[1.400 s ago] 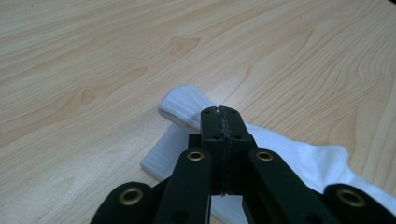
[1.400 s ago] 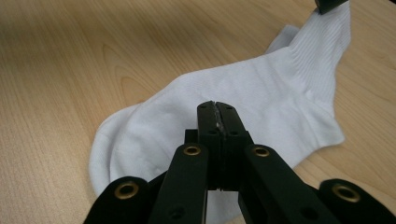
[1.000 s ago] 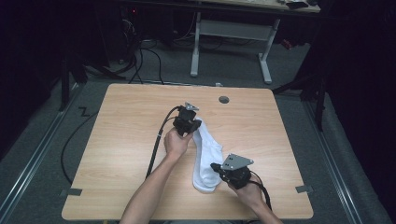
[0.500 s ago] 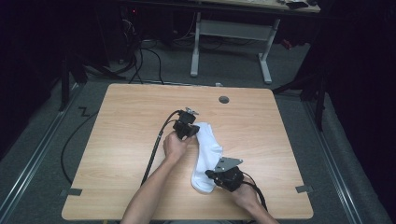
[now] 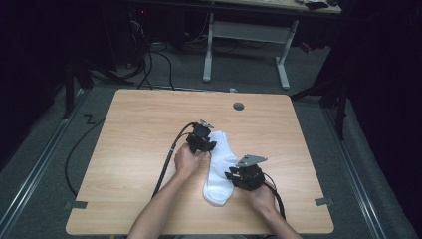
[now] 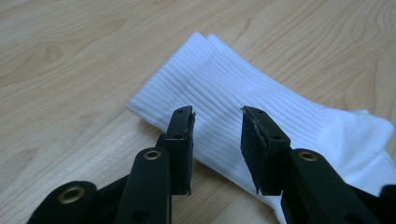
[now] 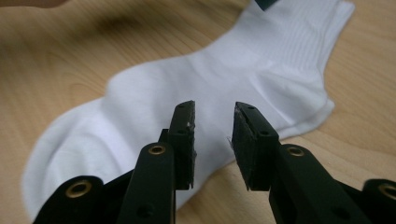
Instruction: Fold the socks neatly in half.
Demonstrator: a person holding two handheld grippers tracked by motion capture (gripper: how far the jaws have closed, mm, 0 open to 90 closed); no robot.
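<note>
Now both grippers [image 5: 211, 146] [image 5: 230, 175] low, jaws just opening, sock [image 5: 220, 167] flat

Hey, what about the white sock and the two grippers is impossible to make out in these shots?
- Sock: one or a stacked pair, unclear.
- Sock's toe end, left gripper view: cut off by the right edge.
- Left gripper and right gripper: jaws just opened; pad faces too small in the high view.

Wooden table [image 5: 129, 149], white desk frame [image 5: 246, 42] behind

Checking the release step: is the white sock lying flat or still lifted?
Flat. The white sock lies spread on the table; left claw and right claw, jaws just opening, show gaps, nothing gripped.
</note>
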